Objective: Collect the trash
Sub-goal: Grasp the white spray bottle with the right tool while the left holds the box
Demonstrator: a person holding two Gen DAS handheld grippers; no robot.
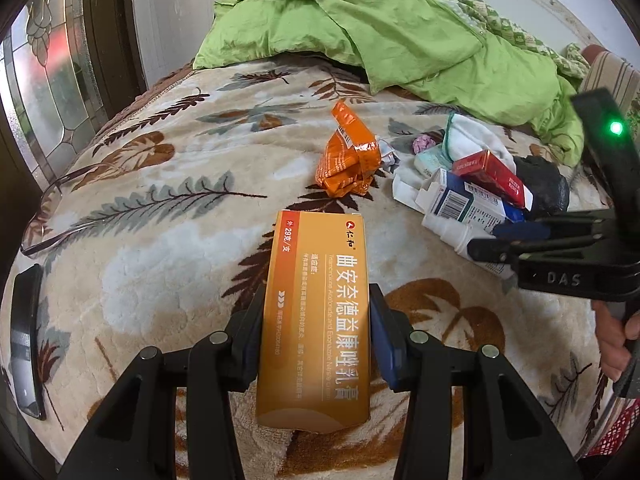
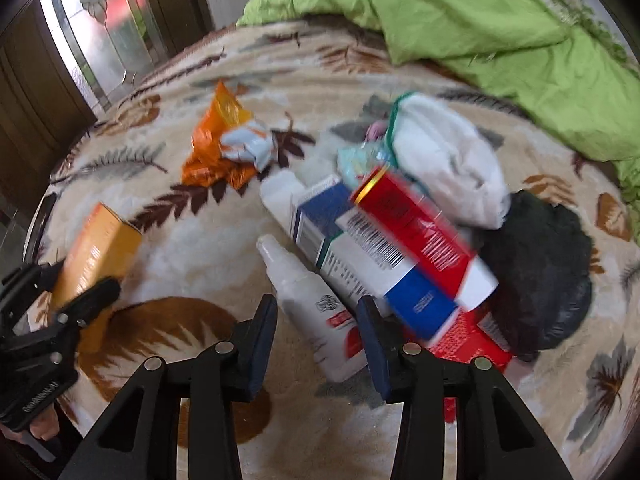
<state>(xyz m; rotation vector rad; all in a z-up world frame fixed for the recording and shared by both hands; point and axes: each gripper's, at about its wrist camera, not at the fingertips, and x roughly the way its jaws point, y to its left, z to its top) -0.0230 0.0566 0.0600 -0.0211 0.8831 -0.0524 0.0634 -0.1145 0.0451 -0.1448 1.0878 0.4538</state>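
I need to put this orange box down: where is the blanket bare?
Bare blanket lies left of the orange box, reaching the eyeglasses and the crumpled orange wrapper. It is crowded right: white bottle, blue-white box, red box.

Leaf-patterned blanket [image 1: 168, 152], rumpled green quilt [image 1: 400, 32], patterned glass door [image 1: 52, 80], dark phone [image 1: 26, 340] at the edge.

Motion blur smears the red carton [image 2: 420, 236] just ahead of the right gripper [image 2: 318, 338]; its print is unreadable, its lower end hidden.
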